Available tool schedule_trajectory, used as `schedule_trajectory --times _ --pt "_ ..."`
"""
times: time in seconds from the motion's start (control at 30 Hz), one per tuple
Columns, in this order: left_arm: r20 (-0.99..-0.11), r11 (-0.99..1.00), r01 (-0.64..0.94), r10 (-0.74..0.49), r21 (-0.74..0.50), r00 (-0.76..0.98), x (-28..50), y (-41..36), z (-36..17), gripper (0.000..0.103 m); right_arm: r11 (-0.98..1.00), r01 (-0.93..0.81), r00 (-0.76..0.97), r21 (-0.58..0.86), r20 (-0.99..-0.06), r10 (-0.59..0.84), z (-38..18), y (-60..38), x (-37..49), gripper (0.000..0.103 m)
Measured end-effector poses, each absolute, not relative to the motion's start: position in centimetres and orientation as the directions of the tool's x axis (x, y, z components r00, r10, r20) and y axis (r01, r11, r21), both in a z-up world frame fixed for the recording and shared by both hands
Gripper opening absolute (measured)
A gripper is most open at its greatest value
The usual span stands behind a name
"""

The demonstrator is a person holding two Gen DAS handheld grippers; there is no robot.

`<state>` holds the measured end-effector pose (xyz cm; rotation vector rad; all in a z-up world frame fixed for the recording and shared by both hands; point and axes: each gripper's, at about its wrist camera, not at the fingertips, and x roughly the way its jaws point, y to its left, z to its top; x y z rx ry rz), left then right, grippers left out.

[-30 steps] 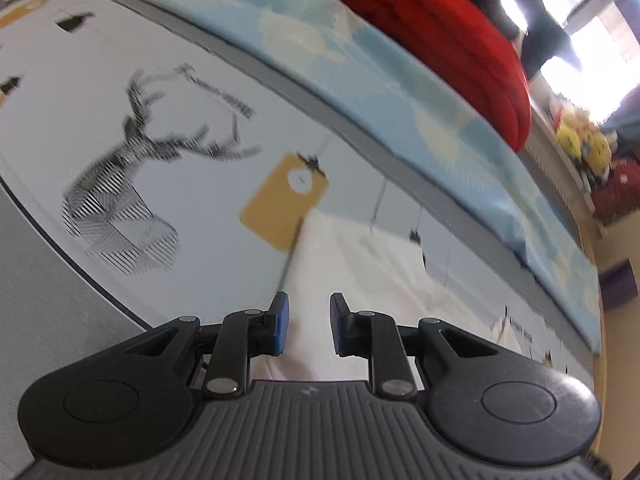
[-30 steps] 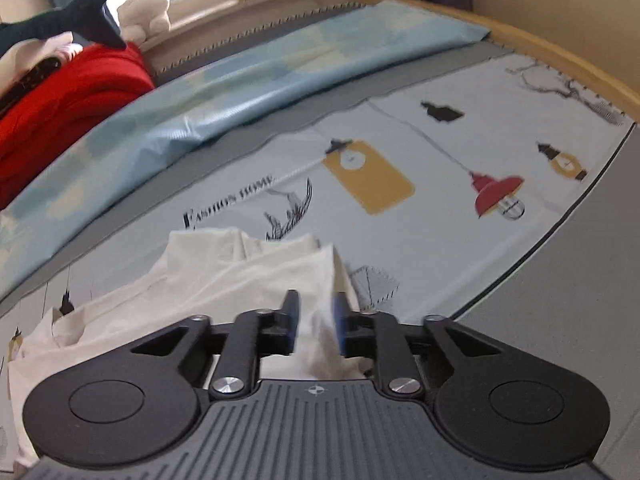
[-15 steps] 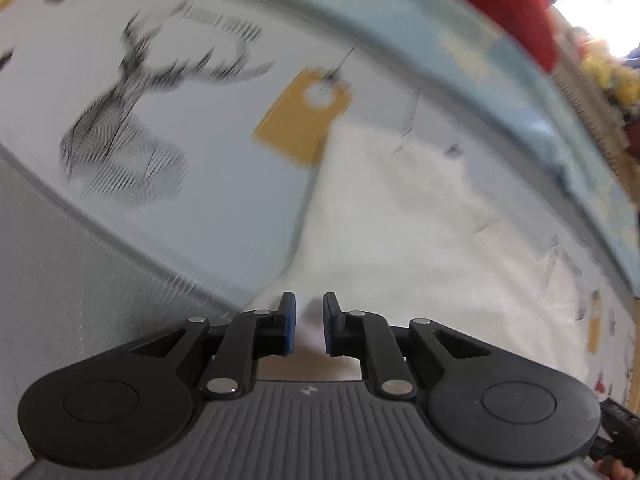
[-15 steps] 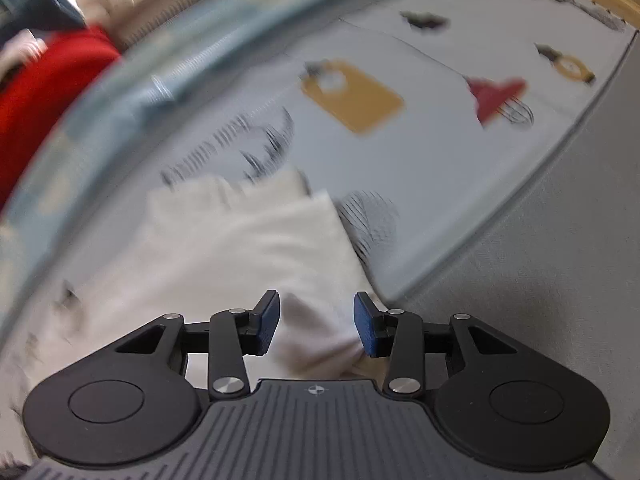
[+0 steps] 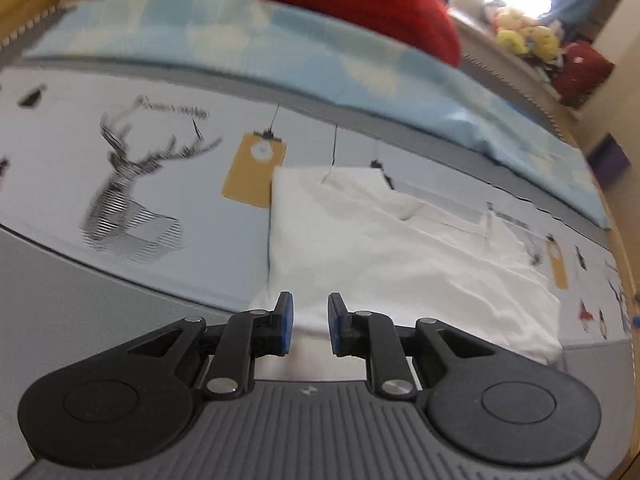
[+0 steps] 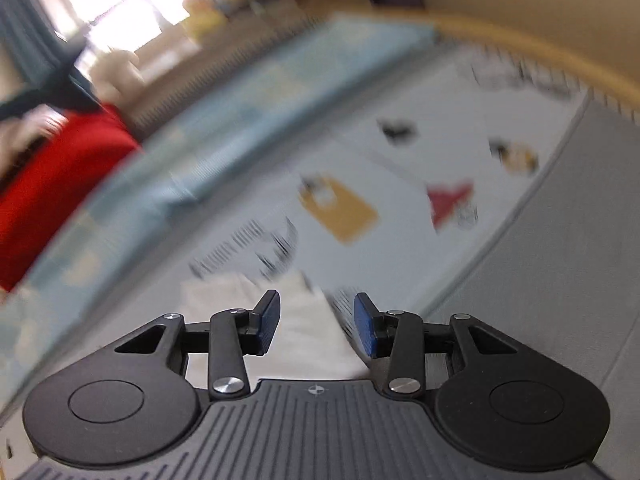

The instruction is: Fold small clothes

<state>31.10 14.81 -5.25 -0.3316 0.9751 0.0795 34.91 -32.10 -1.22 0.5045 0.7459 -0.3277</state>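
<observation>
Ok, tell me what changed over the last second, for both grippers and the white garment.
Right gripper let go of the white garment and now stands open above it. Left gripper pulled back, jaws opening, nothing pinched. The garment went from bunched to lying flatter. The printed sheet and blue blanket stayed put.

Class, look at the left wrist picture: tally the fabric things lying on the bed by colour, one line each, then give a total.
White garment: 1
Red blanket: 1
Light blue quilt: 1
Total: 3
</observation>
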Motion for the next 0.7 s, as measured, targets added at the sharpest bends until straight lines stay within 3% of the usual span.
schedule_trajectory --times 0.17,0.3,0.4,0.47,0.53,0.7 --pt "-0.767 0.956 -0.142 -0.113 -0.257 0.631 22.3 15.6 -0.7 0.032 0.886 0.295 0.789 0.358 -0.615 -0.014 5.0 -31.2 28.2 0.043" --pt "-0.748 0.968 -0.076 -0.133 -0.238 0.65 14.5 15.2 -1.5 0.032 0.924 0.183 0.795 0.337 -0.603 0.062 6.3 -31.4 21.3 0.043" --pt "-0.775 0.966 -0.086 -0.142 -0.245 0.616 10.2 15.6 -5.7 0.032 0.951 0.137 0.753 0.276 -0.653 0.081 4.0 -31.2 16.8 0.043" --pt "-0.847 0.953 -0.168 -0.134 -0.253 0.514 8.7 16.3 -8.6 0.03 0.959 0.13 0.708 0.252 -0.701 0.088 1.0 -31.4 14.4 0.043" --pt "-0.835 0.941 -0.162 -0.174 -0.297 0.521 8.0 16.7 -9.6 0.03 0.965 0.165 0.624 0.206 -0.78 0.06 -2.7 -32.0 13.0 0.043" --pt "-0.872 0.936 -0.17 -0.208 -0.309 0.442 8.0 17.0 -12.0 0.032 0.976 0.193 0.534 0.097 -0.845 -0.022 -7.2 -32.7 11.3 0.042"
